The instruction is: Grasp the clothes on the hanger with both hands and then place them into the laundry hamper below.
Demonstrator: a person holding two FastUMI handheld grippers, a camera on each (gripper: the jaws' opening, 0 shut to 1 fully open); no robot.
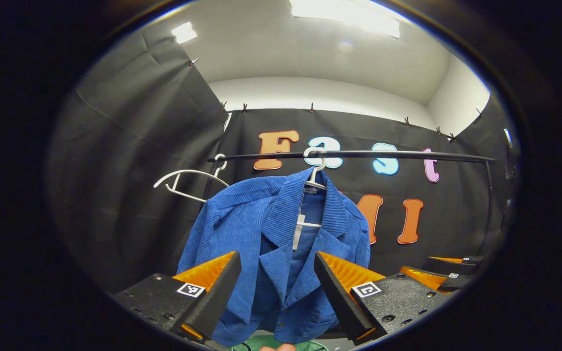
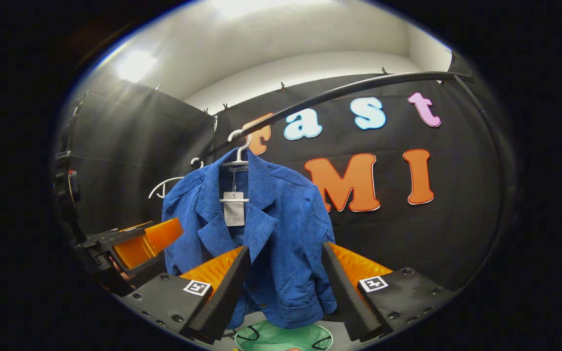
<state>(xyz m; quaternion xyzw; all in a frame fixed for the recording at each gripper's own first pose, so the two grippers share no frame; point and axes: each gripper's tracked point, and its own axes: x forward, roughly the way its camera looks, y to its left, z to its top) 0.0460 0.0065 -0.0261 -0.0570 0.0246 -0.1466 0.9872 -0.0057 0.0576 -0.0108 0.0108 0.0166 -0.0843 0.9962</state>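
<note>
Your blue corduroy jacket (image 1: 281, 234) hangs on a white plastic hanger (image 1: 314, 178) hooked over the black rail (image 1: 359, 155), front facing you, lapels open, a paper tag (image 2: 234, 212) dangling at the neck. The green mesh hamper (image 2: 283, 337) sits directly below its hem.

Left gripper (image 1: 277, 275): jaws spread wide, nothing between them, jacket front framed in the gap but apart from both fingers. Right gripper (image 2: 285, 270): likewise spread and empty, aimed at the jacket's lower front.

Risks, as judged from here:
- Corduroy is thick and ribbed but drapes loosely; if you pinch only one lapel or the hem, the jacket may slide or swing rather than lift.
- The hanger hook looks shallow on the rail; pulling downward instead of up and off could drag the hanger along or snag the collar.
- A second, bare white hanger (image 1: 188, 183) hangs just beside it on your left and could catch a sleeve.
- Hamper rim is soft, probably collapsible, though the view is too cropped to be sure; a sleeve draped on it may tip it.
</note>
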